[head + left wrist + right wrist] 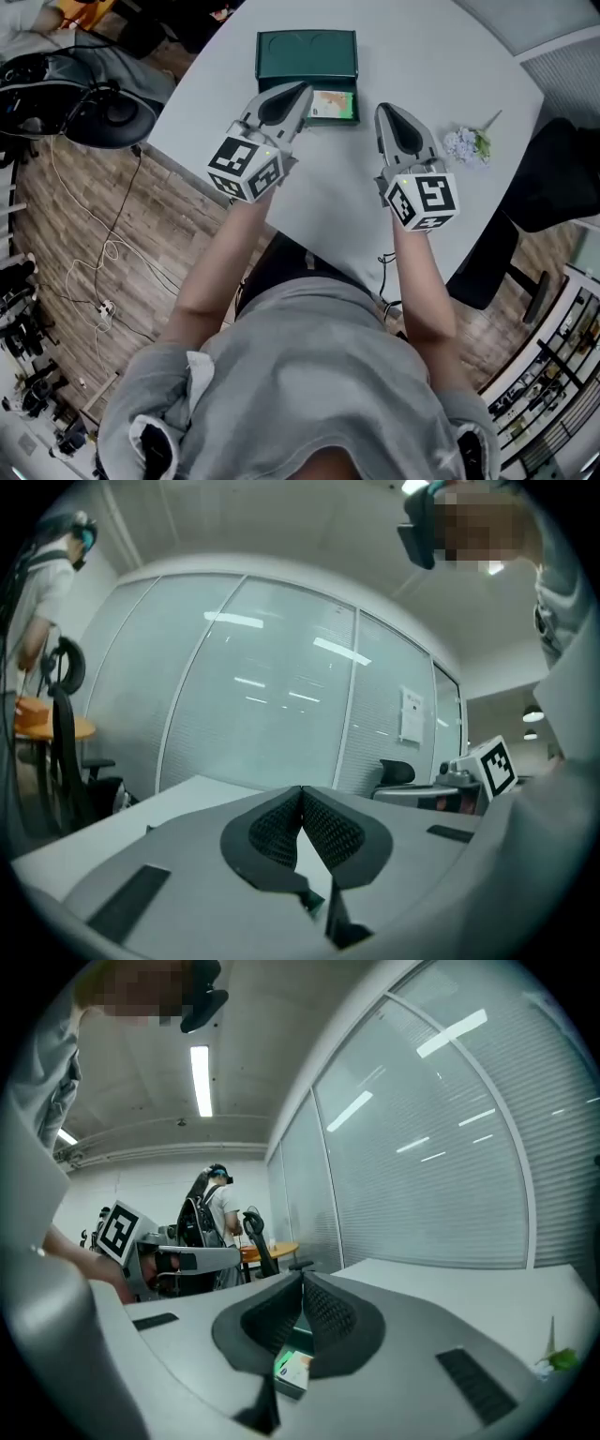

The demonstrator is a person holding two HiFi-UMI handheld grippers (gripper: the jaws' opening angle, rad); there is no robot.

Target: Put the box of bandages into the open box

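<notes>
- Found left claw [302, 791] closed pad to pad with nothing pinched between, held level and well clear above the surface [356, 216].
- Found right claw [302, 1275] likewise pressed together and empty, just beside its partner, tips aimed toward the far rim.
- Judged both carried high and empty so as to keep off the goods below. Fitted hands about to reach in as well as hands done with the job.
- Noted a sprig of pale flowers [469, 142] lying off to the right on the surface, well apart from the boxes and seemingly no part of the work.
- Spotted the box of bandages [334, 104] lying flat, green-and-orange face up, just past the left claw's tip and close against the near side of the open box [307, 54].
- Made out a thin dark green strip along its near edge, hinting at a shallow tray half of the open box around it. Could not settle this, since the left claw covered the rest.
- Took it, then, as either resting inside the open box or lying just in front of it.
- Saw the open box's dark green inside with moulded hollows facing up, set square near the far rim, easy to drop into from above.
- Glimpsed a frosted glass wall [262, 696] beyond.
</notes>
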